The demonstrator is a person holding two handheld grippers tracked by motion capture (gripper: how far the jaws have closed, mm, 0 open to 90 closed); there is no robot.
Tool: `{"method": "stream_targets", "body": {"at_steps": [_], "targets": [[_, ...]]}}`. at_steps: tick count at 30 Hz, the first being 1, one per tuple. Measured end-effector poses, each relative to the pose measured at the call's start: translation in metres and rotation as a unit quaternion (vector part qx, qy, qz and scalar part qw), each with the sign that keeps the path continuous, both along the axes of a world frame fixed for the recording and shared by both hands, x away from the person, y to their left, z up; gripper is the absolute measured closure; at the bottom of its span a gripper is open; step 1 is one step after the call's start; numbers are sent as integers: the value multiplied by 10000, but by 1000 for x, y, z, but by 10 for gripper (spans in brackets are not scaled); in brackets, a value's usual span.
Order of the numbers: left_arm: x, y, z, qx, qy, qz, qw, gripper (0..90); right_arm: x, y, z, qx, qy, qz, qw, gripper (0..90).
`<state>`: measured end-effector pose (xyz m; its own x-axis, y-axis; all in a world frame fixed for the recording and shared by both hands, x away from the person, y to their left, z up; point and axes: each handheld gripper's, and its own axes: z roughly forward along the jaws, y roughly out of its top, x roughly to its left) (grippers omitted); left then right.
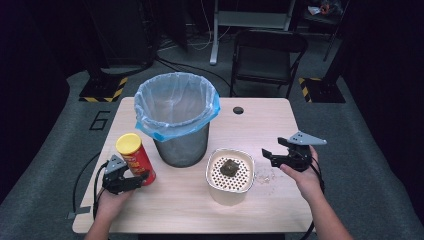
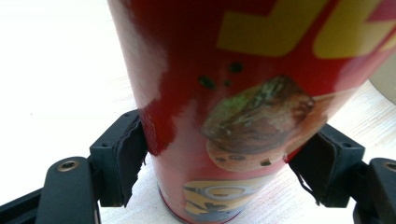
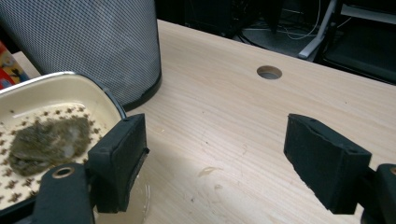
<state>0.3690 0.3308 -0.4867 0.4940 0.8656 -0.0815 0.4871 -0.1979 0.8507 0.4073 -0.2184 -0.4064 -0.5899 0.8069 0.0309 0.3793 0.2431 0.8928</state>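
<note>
Left tongs [image 1: 141, 178] clamping red can [image 1: 136, 156] low, keeping it upright on worktop [image 1: 280, 200]. Right tongs [image 1: 270, 156] gaping empty, lining up beside strainer bowl [image 1: 229, 175].

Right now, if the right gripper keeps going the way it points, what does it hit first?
Probably the cream container: the open right gripper points left at its rim, the near jaw already beside it. Depth is unclear.

Your left gripper [image 1: 141, 179] clamps the red cylindrical snack can [image 1: 135, 158], left of the mesh metal bin [image 1: 178, 120]. The cream perforated-tray container [image 1: 229, 175] sits front-right of the bin; your right gripper [image 1: 268, 155] hangs just right of it.
</note>
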Motion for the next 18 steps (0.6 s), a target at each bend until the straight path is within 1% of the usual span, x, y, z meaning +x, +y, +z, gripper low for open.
{"method": "stream_targets", "body": {"at_steps": [1,3,4,5,6,7,8,10,11,13,14,15,17,18], "targets": [[-1,0,1,7,35,-11,10000,240,0,-1,-2,-29,7,-14,10000,212],[-2,0,3,-12,-13,20,10000,240,-1,-3,-7,-25,19,-50,10000,212],[-2,0,4,11,2,-5,10000,240,-2,-4,-9,-24,23,-51,10000,212],[-2,0,5,-21,-12,-4,10000,240,-2,-6,-12,-36,24,-69,10000,214],[-3,0,7,-23,43,-29,10000,240,-3,-7,-14,-31,28,-54,10000,215],[-3,0,7,-33,13,-18,10000,240,-4,-8,-17,-16,40,-46,10000,215],[-3,-1,8,-36,25,-4,10000,240,-5,-9,-20,5,38,-53,10000,216],[-4,0,10,7,62,-24,10000,241,-8,-11,-26,3,5,-89,10000,216],[-5,0,12,66,66,-43,9999,241,-9,-11,-29,-10,1,-112,9999,216],[-6,0,13,-35,50,4,10000,241,-10,-12,-35,-12,1,-146,9999,218],[-6,1,14,-21,70,-19,10000,241,-10,-13,-38,-7,4,-157,9999,219],[-7,2,15,-64,66,13,10000,241,-11,-13,-40,-48,24,-174,9998,220],[-7,2,18,-72,98,25,9999,241,-11,-13,-43,-154,56,-177,9997,224],[-7,2,20,-56,114,15,9999,241,-11,-13,-45,-169,74,-193,9996,226]]}}
